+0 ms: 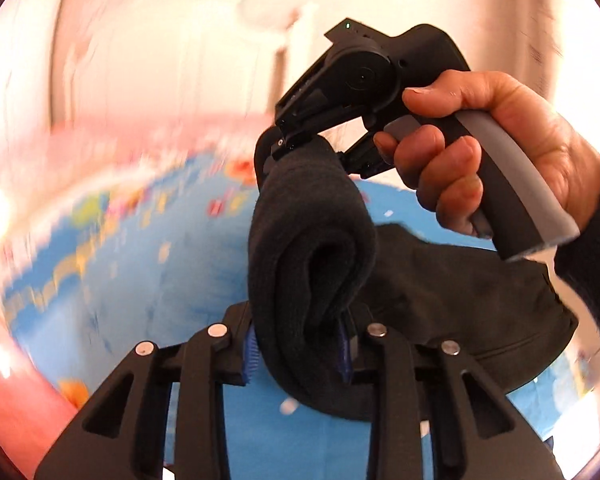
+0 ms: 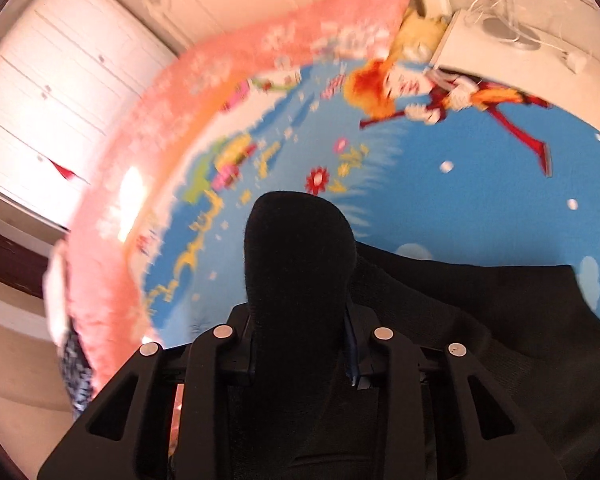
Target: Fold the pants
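Note:
The black pants hang above a blue cartoon-print blanket. A thick rolled fold of their fabric stands between the blue-padded fingers of my left gripper, which is shut on it. In the same view a person's hand holds my right gripper, and its jaws pinch the top of that fold. In the right wrist view my right gripper is shut on a black bunch of the pants. The rest of the garment trails off to the right over the blanket.
The blanket has a pink fleecy border and a cartoon figure printed on it. White drawers stand at the left. A white unit with cables stands at the far right. A dark sleeve covers the person's wrist.

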### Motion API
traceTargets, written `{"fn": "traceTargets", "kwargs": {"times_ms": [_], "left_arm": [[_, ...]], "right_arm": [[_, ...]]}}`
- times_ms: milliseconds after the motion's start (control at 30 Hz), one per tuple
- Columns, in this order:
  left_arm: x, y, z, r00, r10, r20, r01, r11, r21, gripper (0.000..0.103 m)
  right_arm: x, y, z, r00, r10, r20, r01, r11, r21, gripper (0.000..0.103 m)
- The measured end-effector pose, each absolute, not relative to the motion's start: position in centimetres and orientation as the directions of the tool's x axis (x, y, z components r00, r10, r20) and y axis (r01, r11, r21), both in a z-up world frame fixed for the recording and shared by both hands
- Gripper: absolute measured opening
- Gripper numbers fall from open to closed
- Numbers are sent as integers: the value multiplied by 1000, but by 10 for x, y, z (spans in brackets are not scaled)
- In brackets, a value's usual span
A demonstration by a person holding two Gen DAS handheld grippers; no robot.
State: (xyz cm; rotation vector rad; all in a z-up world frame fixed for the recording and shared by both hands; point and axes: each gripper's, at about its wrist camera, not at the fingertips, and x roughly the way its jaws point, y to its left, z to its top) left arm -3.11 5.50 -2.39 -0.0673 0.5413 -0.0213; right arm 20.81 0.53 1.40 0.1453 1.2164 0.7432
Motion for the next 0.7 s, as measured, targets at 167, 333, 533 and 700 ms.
{"fn": "traceTargets", "kwargs": {"times_ms": [167,333,533,700], "left_arm": [[-31,-31,8,911,-47,-411,117,982,148,30],[-26,-120,3,919,-91,-384,227,918,326,29],[-13,-209,-54,908,-65,-413,295,801,522,29],[-15,-249,-103,923,-23,-384,297,677,674,30]], "right_arm": [[211,-106,46,221,701,-678,-369,704,607,34],[209,-219,30,321,696,-643,-256,717,648,77],[202,-309,-33,333,724,-604,-159,675,720,90],[203,-351,-84,318,744,-587,-73,637,767,90]]}}
